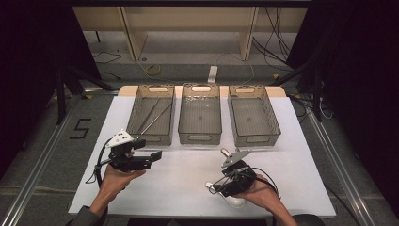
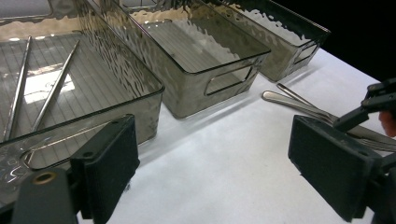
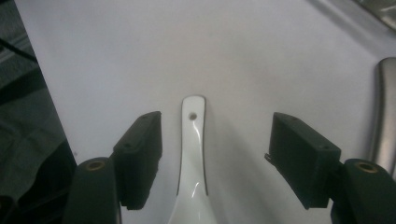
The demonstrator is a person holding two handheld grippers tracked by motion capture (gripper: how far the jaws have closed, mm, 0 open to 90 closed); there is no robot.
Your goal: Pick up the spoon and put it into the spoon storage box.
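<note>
Between the right tongs (image 3: 215, 158), released, lies a white spoon (image 3: 194, 154); left tongs (image 2: 233, 163) gape, seemingly empty.

Black two-jaw grippers (image 1: 157, 155) (image 1: 210, 187); grey three-cornered plates; trailing black cables.

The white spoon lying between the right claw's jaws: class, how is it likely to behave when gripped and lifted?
The white spoon looks glossy and glazed, so it may slip between the pads. It appears rigid, probably ceramic, so likely stiff but chippable if dropped. Its handle is narrow and the right claw stands open well wider than it, so an off-centre squeeze could twist it.
</note>
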